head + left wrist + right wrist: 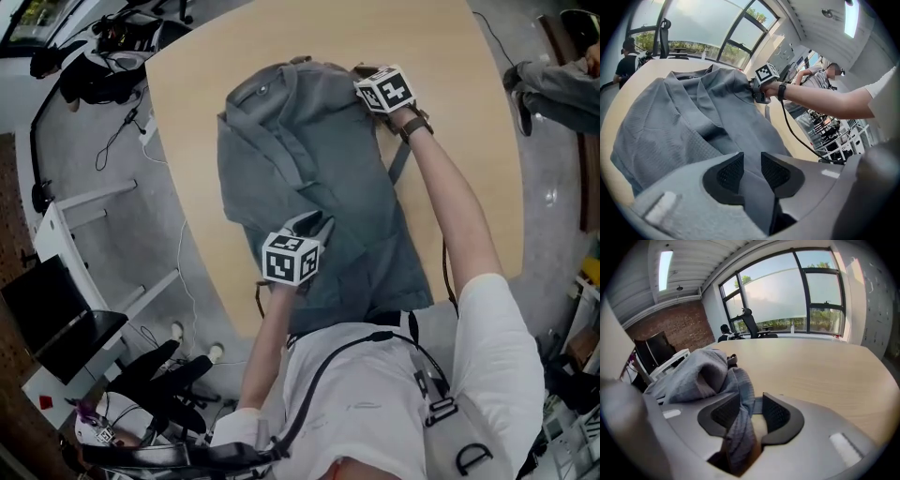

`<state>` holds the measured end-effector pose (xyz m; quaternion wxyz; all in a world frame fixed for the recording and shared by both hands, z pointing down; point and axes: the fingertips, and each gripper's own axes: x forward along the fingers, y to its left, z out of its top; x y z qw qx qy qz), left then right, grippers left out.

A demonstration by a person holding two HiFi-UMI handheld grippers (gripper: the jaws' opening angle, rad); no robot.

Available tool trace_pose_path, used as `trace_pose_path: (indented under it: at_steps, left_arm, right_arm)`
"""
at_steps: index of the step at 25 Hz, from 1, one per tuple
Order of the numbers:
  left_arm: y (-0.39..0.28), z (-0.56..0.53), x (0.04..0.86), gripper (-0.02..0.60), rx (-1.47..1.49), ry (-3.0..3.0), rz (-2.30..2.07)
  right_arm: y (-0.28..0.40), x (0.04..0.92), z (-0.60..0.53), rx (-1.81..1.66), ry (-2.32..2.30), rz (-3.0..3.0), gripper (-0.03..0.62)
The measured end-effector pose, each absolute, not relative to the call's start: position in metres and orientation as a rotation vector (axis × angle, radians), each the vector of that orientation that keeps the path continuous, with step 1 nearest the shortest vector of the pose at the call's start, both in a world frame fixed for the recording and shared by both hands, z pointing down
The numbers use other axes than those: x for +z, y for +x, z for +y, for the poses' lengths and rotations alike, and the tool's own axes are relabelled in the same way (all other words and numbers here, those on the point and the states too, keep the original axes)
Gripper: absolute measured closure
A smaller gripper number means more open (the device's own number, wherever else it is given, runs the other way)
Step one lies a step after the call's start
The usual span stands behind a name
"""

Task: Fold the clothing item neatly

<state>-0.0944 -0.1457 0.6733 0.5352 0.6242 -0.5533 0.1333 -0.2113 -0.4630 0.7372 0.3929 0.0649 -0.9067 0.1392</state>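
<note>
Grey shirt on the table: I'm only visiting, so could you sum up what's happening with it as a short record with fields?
Item: grey shirt, collared, rumpled, not yet folded flat
Surface: light wooden table
Left gripper: jaws closed on the shirt's fabric, on the side nearest the person
Right gripper: at the shirt's far edge; fabric hangs between the jaws against one pad, with a gap at the other
Operator: person in a white top, one gripper in each hand

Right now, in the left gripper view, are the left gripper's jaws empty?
No, a fold of the grey shirt is pinched in the left gripper, filling the gap there.
</note>
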Motion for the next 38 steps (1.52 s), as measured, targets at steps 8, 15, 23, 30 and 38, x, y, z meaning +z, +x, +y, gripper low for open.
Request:
trace_pose_path:
  at_steps: [8,15,23,30,38]
  left_arm:
    - [-0.099,-0.140,0.669,0.460,0.287,1.497,-1.322]
    - [-0.103,-0.132,0.668,0.460,0.247,1.501,-1.332]
    - [-0.089,-0.120,0.671,0.460,0.246,1.501,-1.303]
    - [-0.092,-0.118,0.672,0.460,0.255,1.488,-1.310]
    - [-0.085,-0.115,0.686,0.460,0.272,1.450,-1.317]
  right_arm:
    - [-0.173,0.667,-0.486,0.462,0.370,-2.491,0.571]
    - [-0.027,0.587,-0.546,0.536,0.891,-2.463,0.572]
    - [0.039,0.689,-0.496,0.660,0.844,-2.183,0.466]
    - [0.019,0.644,-0.528,0.578,0.824,-2.362,0.425]
    - [-0.028,0.705,-0.611,0.480,0.663,-2.055,0.378]
